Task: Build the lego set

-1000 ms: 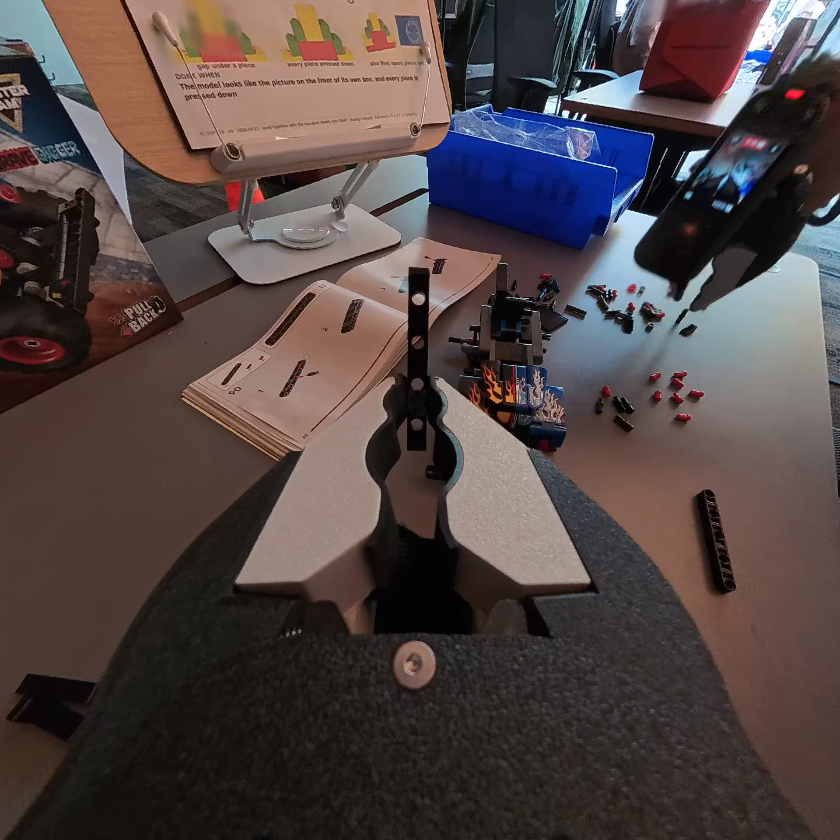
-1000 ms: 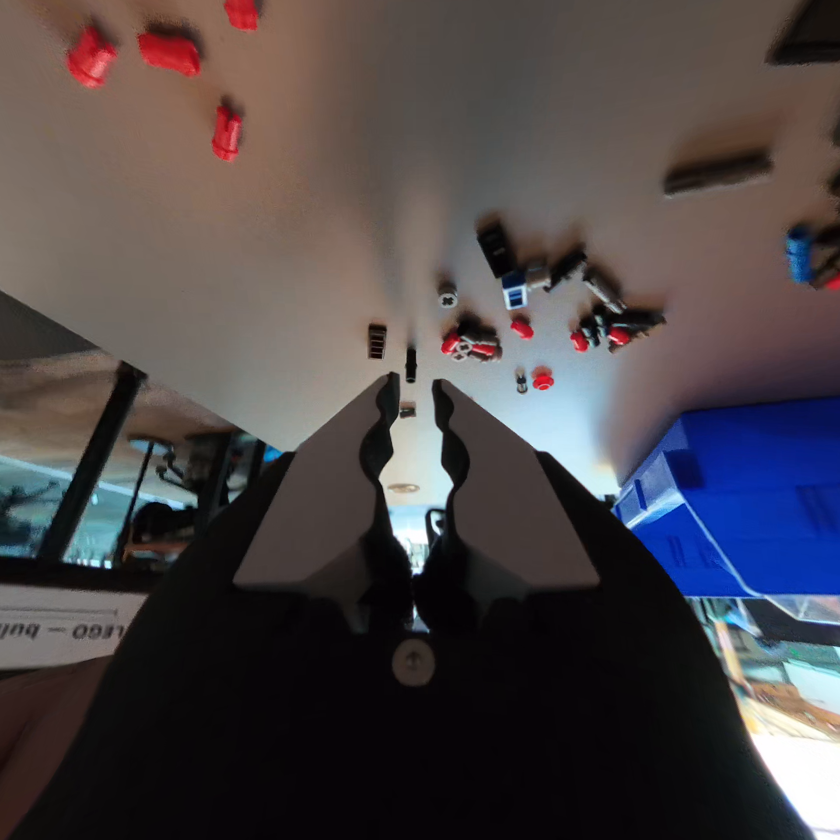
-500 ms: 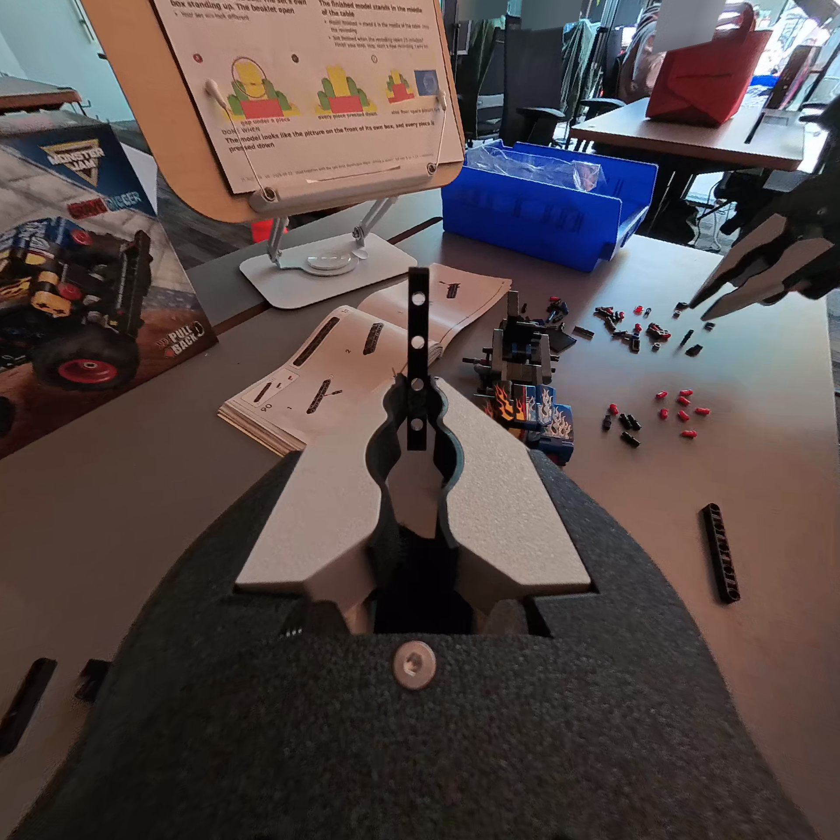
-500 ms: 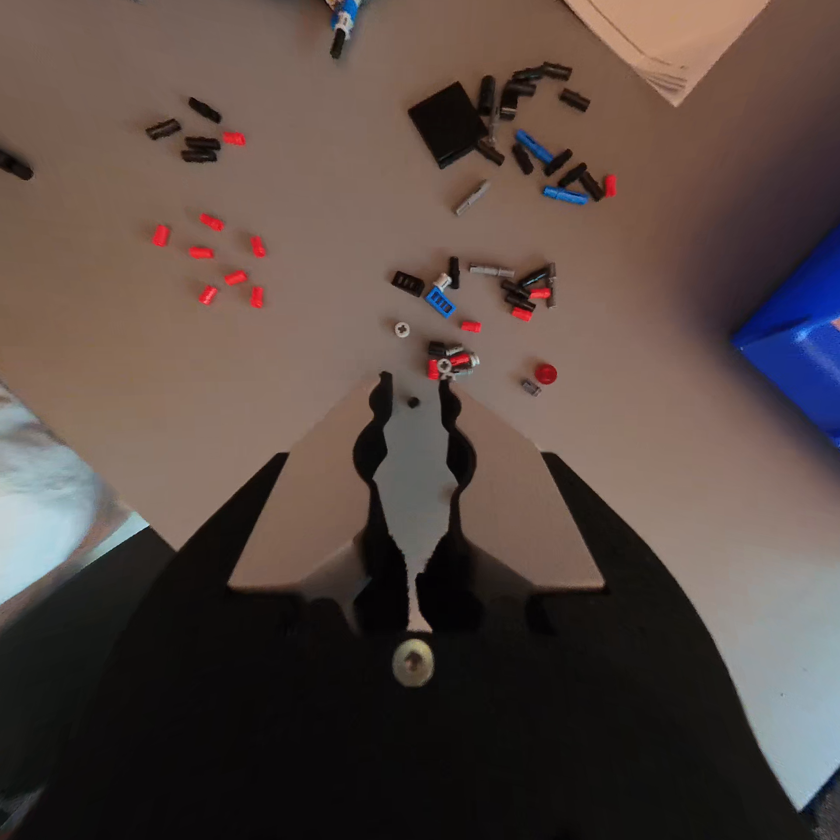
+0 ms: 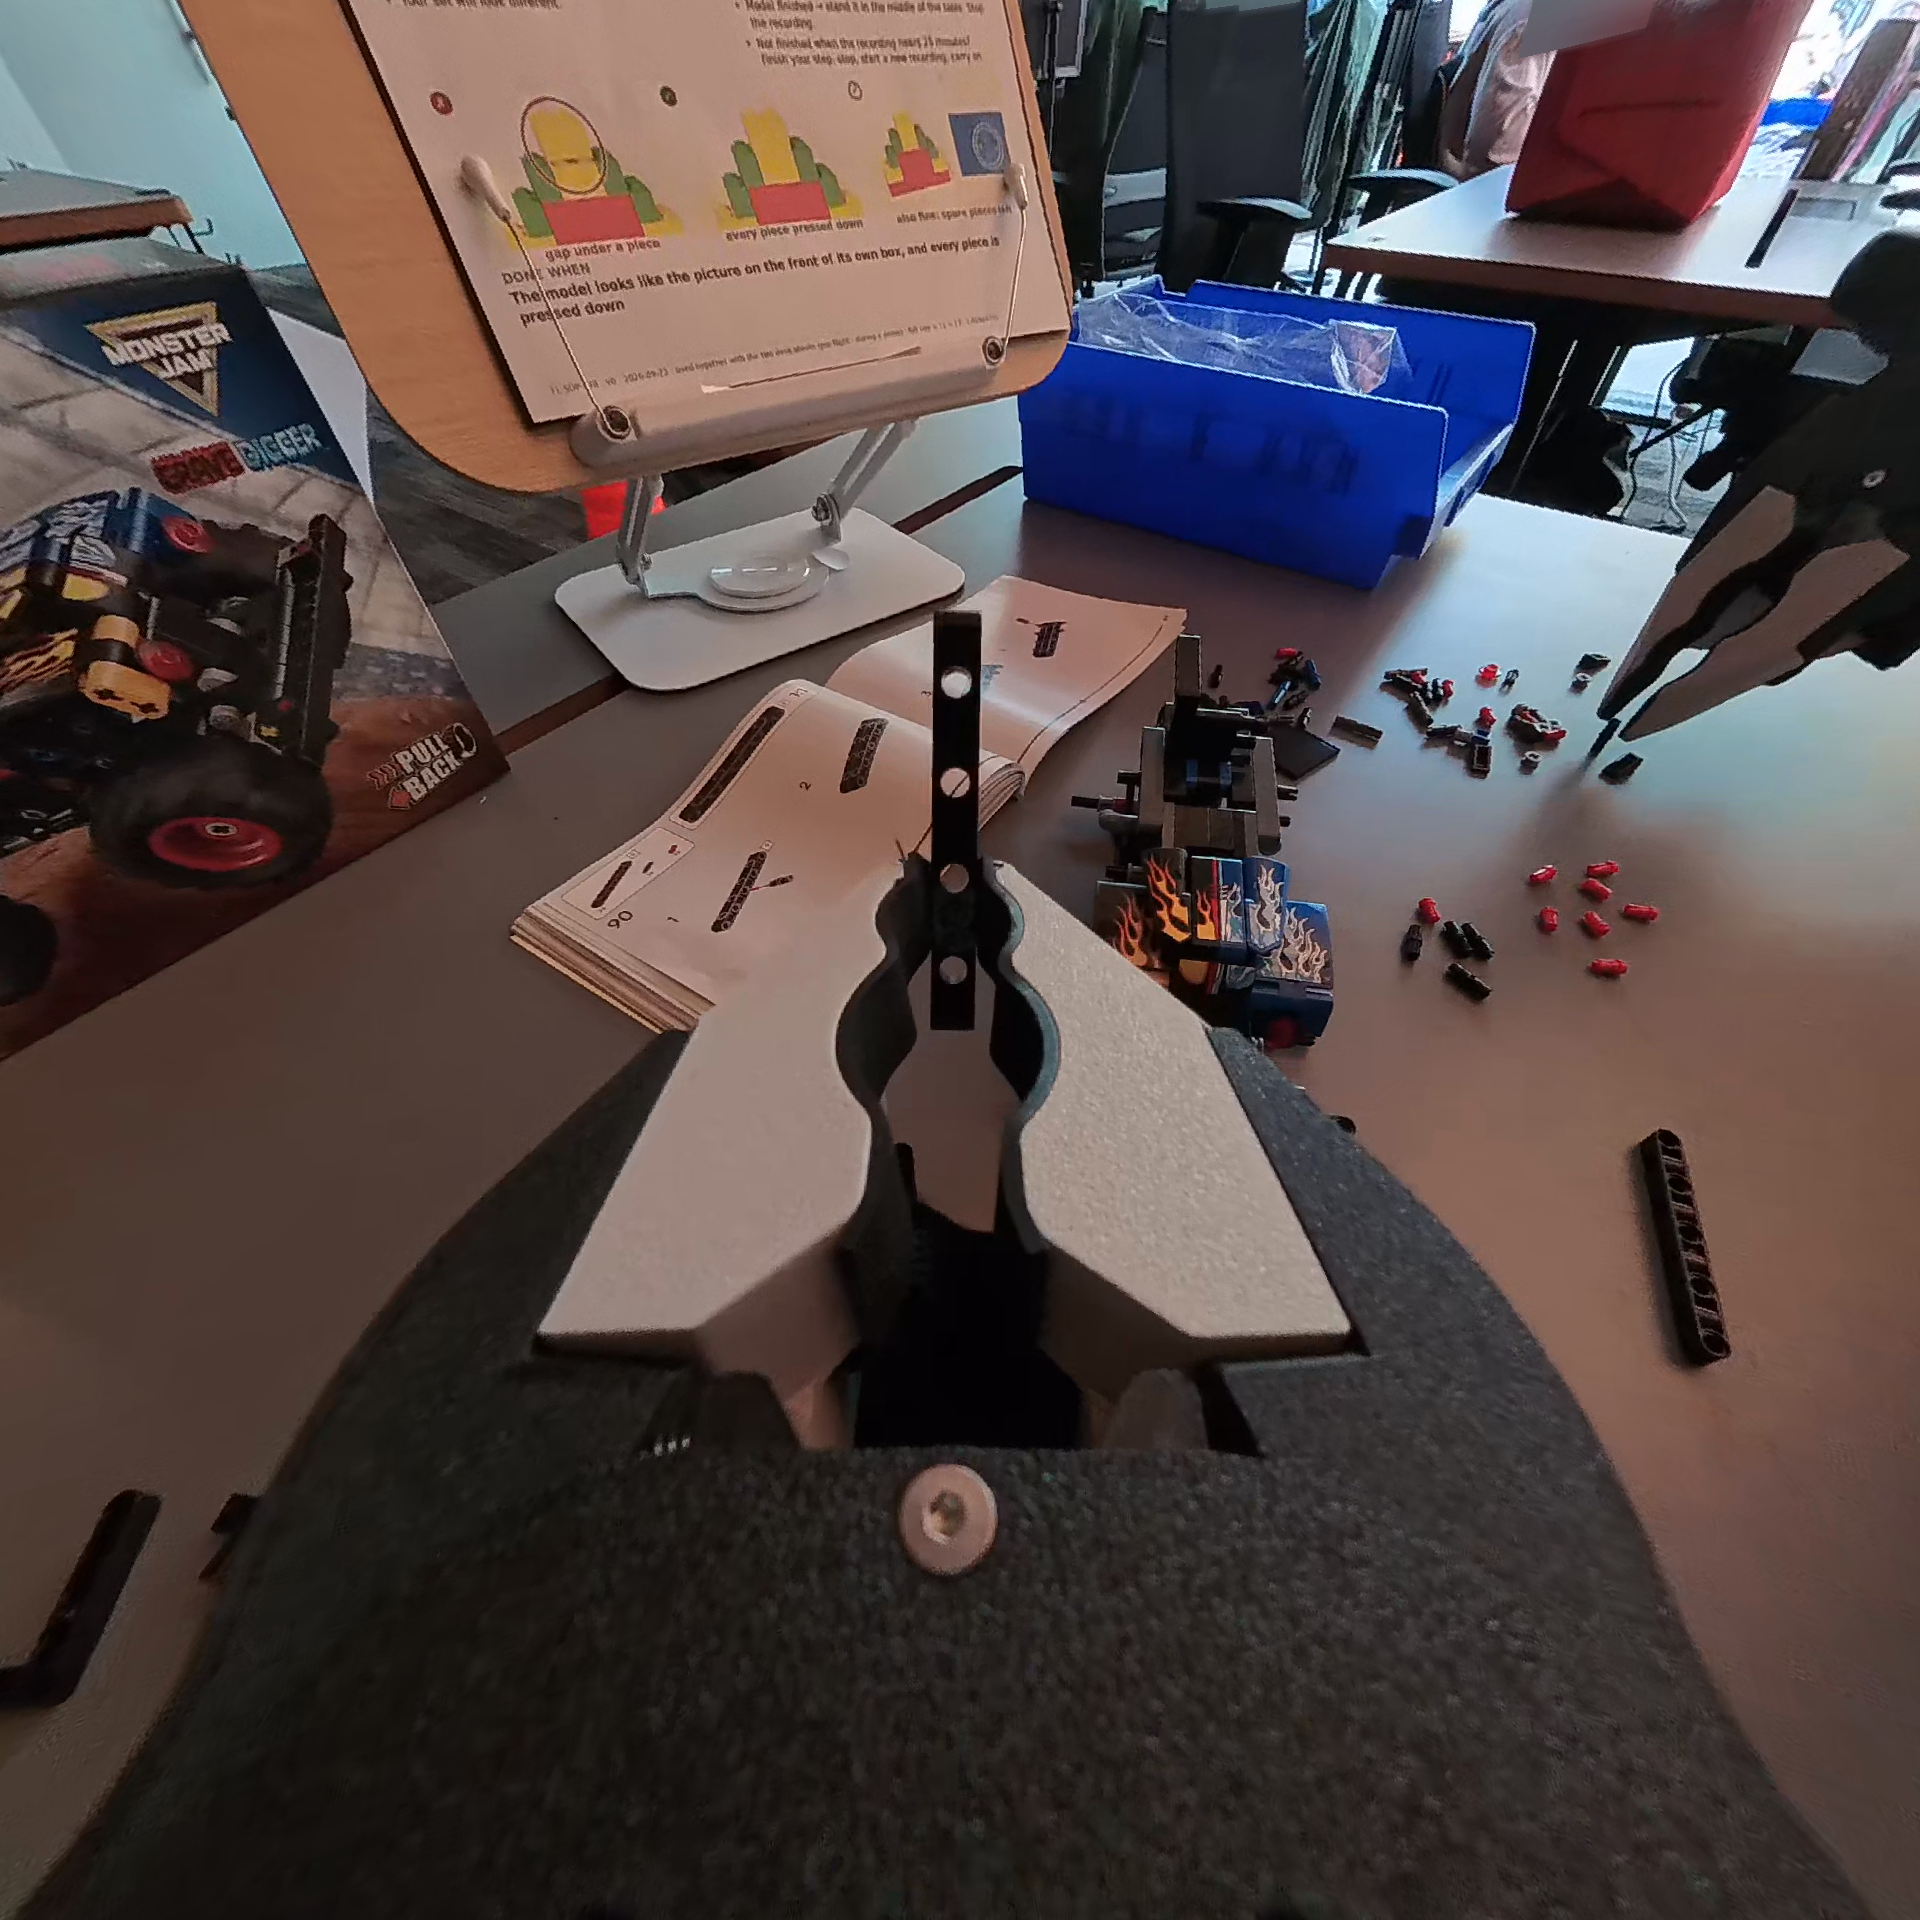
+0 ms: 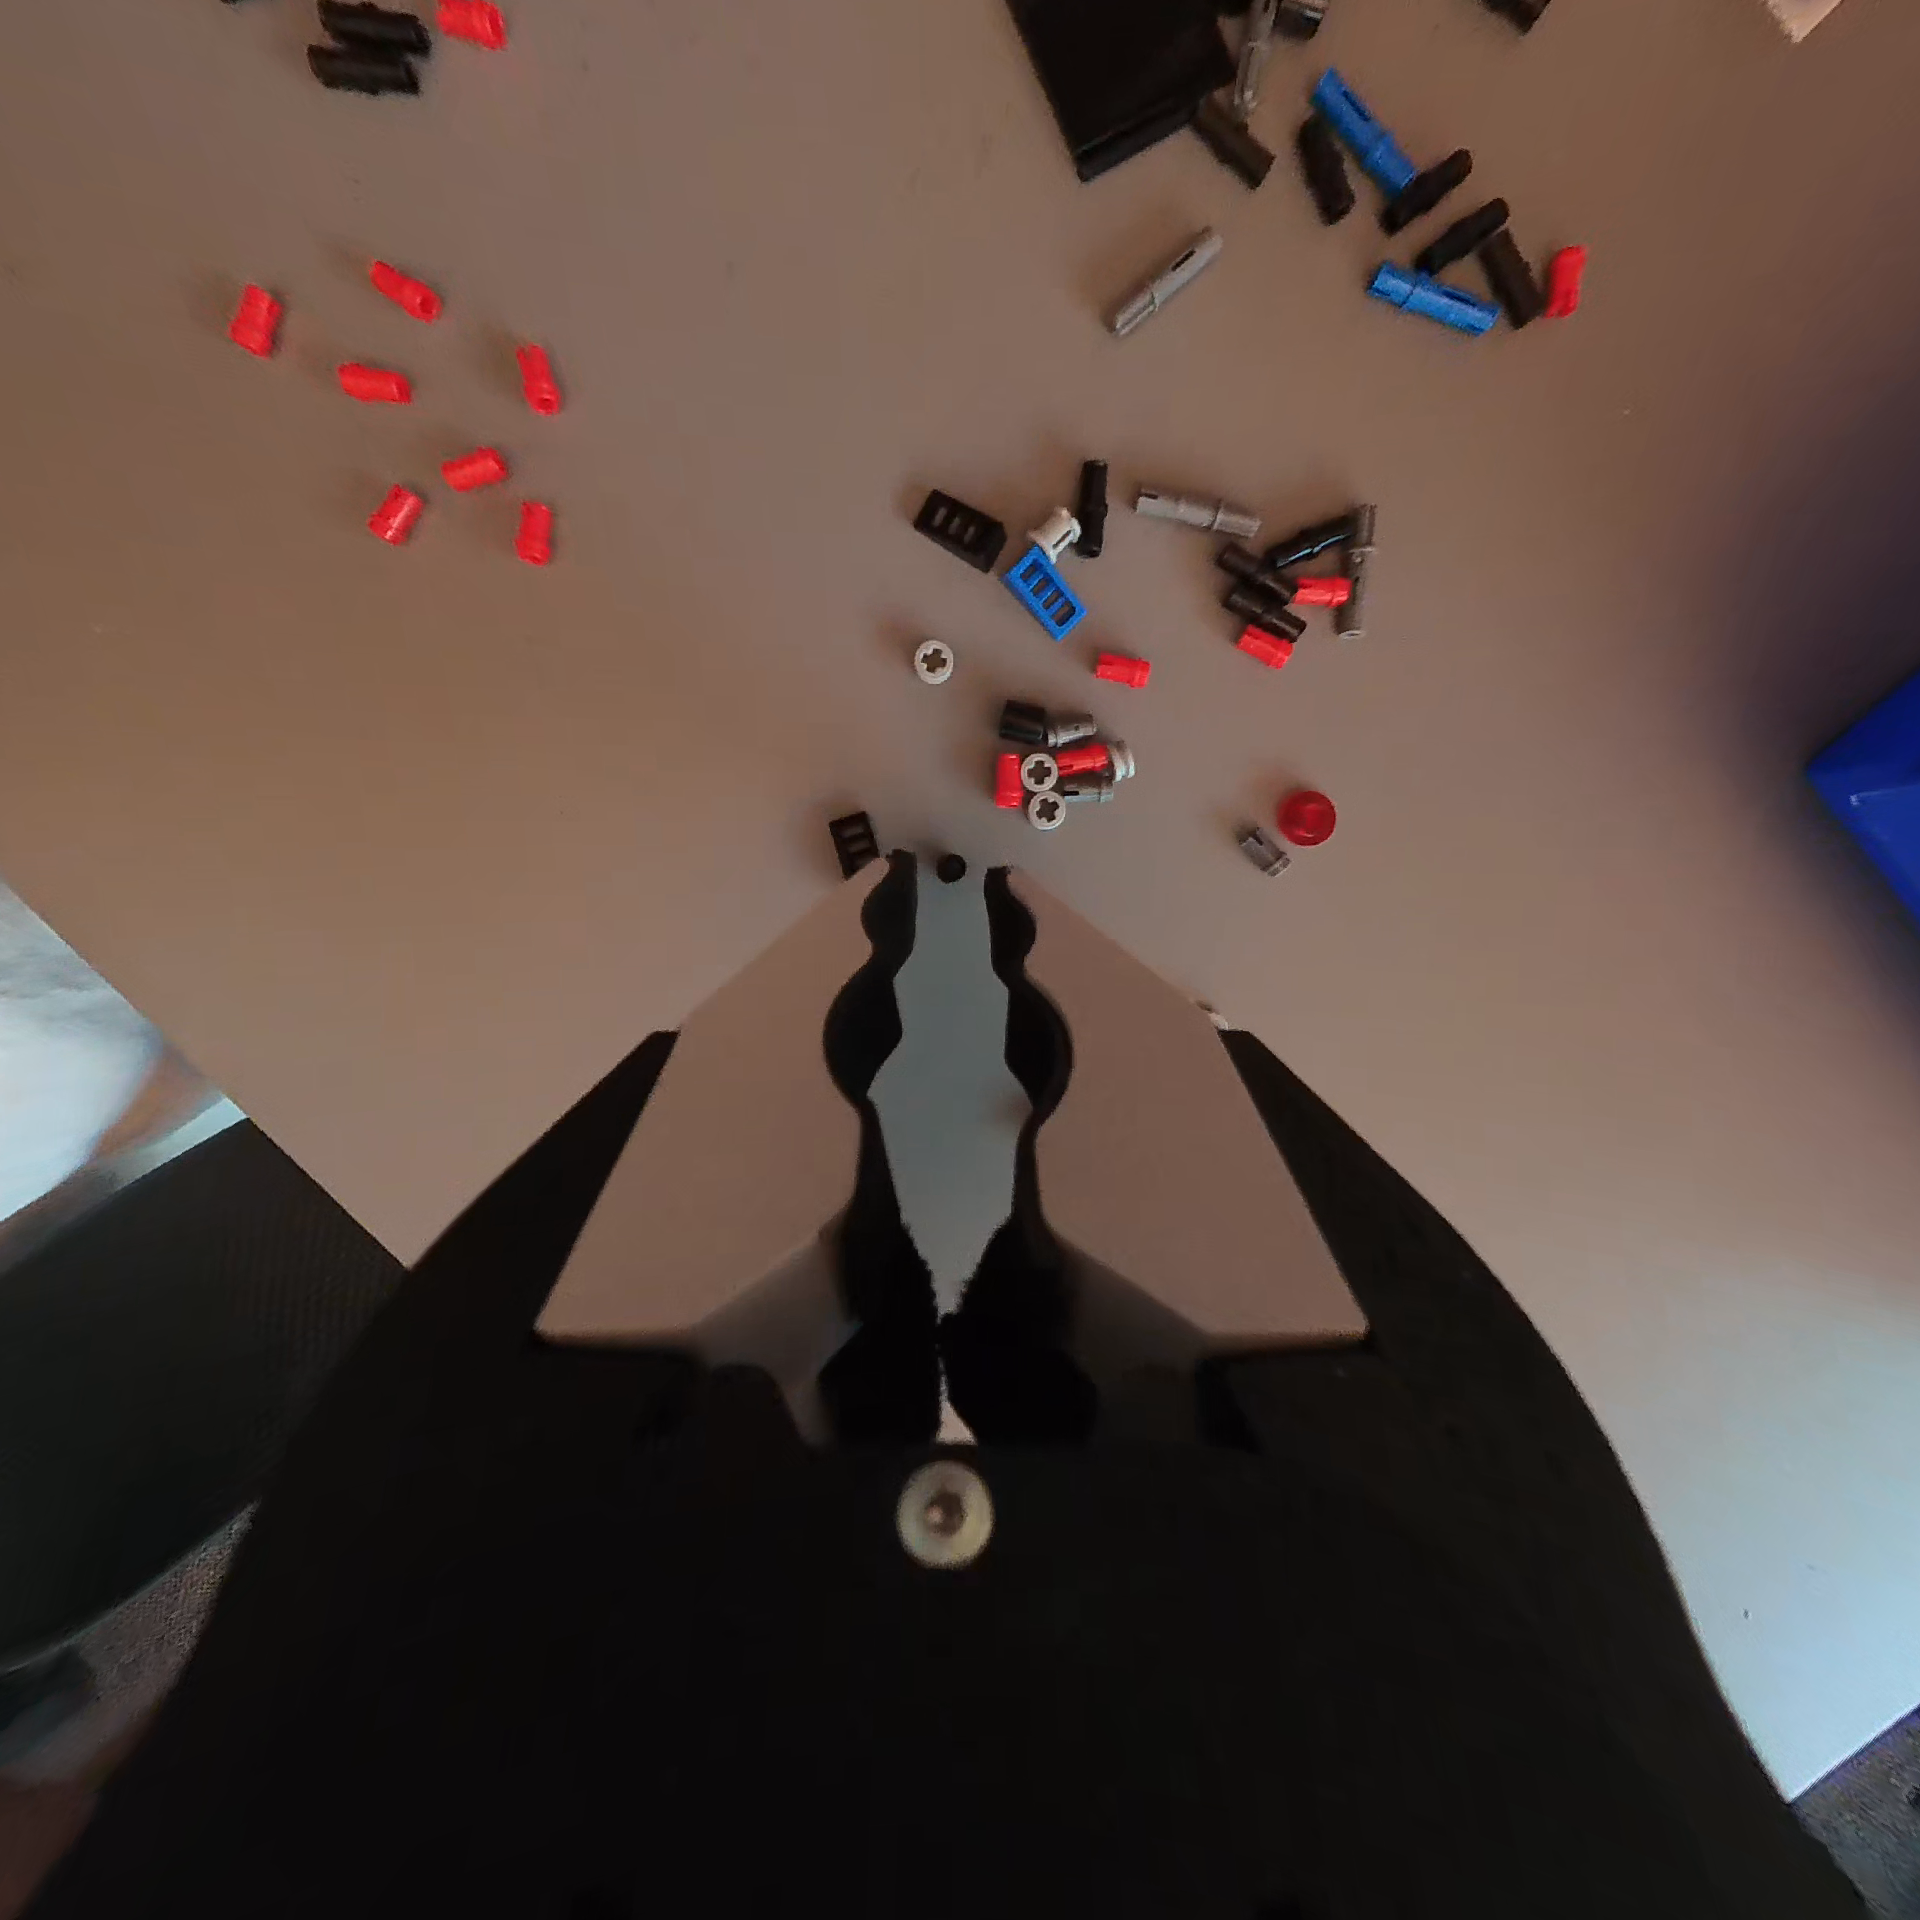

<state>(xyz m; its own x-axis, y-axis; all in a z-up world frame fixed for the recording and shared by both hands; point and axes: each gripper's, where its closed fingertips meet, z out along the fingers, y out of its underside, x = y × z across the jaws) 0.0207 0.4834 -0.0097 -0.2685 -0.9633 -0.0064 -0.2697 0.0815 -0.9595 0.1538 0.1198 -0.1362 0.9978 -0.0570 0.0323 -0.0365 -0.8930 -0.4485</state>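
Left wrist view, left claw (image 5: 954,914) grasping upright black beam (image 5: 955,769), right claw (image 6: 945,873) released, pointing down over black pin (image 6: 950,868).

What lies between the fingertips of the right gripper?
In the right wrist view, a small black pin lies on the table between the tips of the open right gripper; nothing else.

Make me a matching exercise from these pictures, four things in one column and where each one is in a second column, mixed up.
Things
1. black beam with round holes
2. open paper instruction booklet
3. blue plastic bin
4. tiny black pin

Places
A. far side of the table, clear plastic inside
B. on the table between the open right gripper's tips
C. upright, clamped in the left gripper
D. flat on the table, before the stand

Pairs: 1-C, 2-D, 3-A, 4-B
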